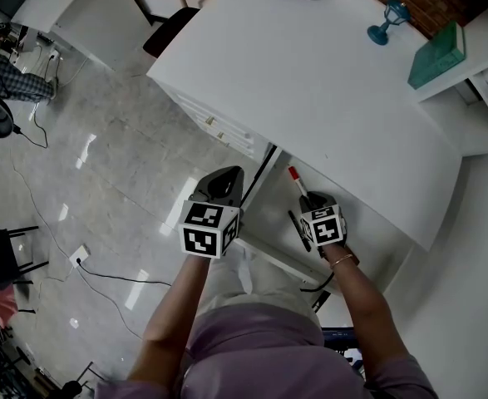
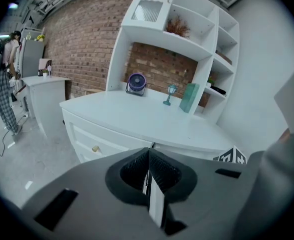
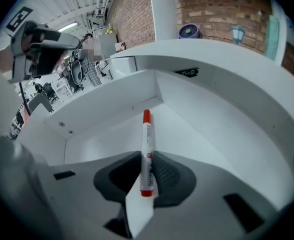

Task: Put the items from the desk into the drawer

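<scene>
Left gripper [image 2: 148, 173] jaws closed; right gripper [image 3: 147, 173] jaws clamp a marker [image 3: 146, 139].

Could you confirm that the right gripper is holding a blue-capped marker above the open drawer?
Not quite: the marker in the right gripper has a red cap, not blue, as the right gripper view shows. It is held in the jaws above the open drawer.

The right gripper [image 3: 145, 173] clamps a red-capped marker [image 3: 147, 144], its tip over the open white drawer [image 3: 104, 104]
</scene>
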The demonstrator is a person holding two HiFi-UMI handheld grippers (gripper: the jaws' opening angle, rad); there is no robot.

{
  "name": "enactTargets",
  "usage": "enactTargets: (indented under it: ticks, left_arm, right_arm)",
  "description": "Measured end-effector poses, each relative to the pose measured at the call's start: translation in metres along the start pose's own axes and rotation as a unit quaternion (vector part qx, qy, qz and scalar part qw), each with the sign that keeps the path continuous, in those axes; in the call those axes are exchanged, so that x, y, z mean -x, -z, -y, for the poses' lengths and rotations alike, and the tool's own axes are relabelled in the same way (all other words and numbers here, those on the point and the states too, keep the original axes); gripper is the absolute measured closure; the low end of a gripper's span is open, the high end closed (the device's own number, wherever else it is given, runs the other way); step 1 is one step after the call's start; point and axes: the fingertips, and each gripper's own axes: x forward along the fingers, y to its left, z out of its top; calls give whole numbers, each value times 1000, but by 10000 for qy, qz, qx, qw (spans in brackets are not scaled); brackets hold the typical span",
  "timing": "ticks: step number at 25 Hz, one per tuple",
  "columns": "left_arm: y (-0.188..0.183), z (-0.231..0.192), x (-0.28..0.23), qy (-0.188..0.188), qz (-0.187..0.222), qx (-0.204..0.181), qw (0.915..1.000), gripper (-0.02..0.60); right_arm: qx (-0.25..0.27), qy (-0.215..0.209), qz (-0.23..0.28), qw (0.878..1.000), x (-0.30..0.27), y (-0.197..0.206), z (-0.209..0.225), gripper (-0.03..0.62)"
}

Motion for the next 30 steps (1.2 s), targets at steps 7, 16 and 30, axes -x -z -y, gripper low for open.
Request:
enactTargets:
  ticks: [7, 16, 30]
  left_arm:
    - [-1, -3, 1, 30, 6, -19, 10000, 583]
    - [-2, -2, 2, 151, -1, -100, 9998, 584]
    - [-13, 16, 4, 626, 70, -321, 9975, 583]
  right_arm:
    - [-41, 8, 13, 10000, 0, -1, -1, 513]
    - [-203, 91, 402, 9989, 19, -21, -7, 503]
    - [-750, 433, 1785, 9801, 104, -73, -19, 536]
